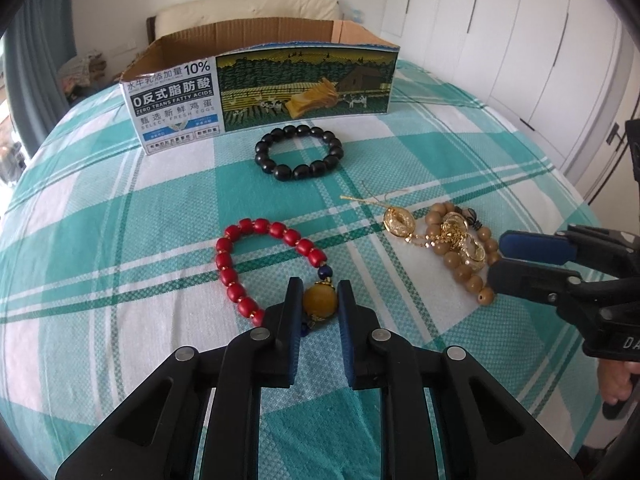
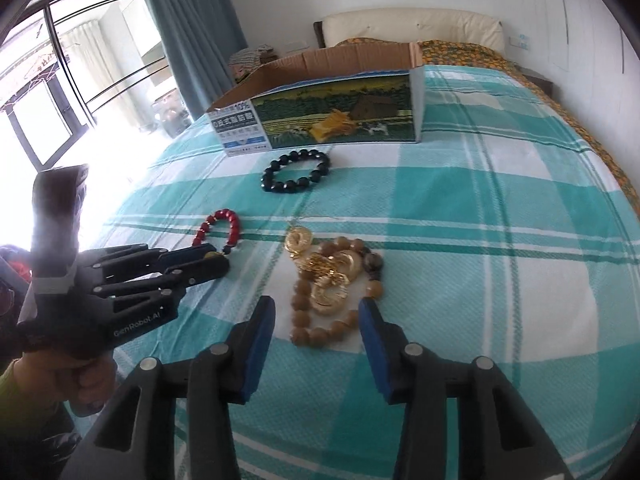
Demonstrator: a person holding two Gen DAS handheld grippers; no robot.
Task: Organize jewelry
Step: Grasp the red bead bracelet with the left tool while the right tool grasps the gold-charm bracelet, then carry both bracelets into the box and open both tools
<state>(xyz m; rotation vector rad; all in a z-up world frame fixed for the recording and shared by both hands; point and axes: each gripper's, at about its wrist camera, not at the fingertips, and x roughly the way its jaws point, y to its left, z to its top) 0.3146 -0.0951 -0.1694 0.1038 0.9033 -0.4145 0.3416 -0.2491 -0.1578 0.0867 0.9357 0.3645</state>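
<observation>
The left gripper has its jaws pressed against either side of the large amber bead of the red bead bracelet, clenched on it low over the bed. The rest of that bracelet lies flat on the teal-and-white checked bedsheet, its red beads curving away to the left and forward of the jaws, with a small dark blue bead just beyond the amber one.

The right gripper is released, its blue-padded jaws spread wide and held either side of the near end of the tan bead bracelet, not touching it as far as the right wrist view shows. That bracelet lies in a heap with gold jewelry piled on top of it, and a gold ring-shaped pendant sits at the heap's far left edge with a thin gold cord trailing off beyond it.

Farther up the bed, a black bead bracelet lies in a closed ring, apart from both other pieces and just in front of an open cardboard box. The box stands upright on the sheet, its printed front showing a farm scene and Chinese text. Behind it are a cream headboard and, to one side, white wardrobe doors.
</observation>
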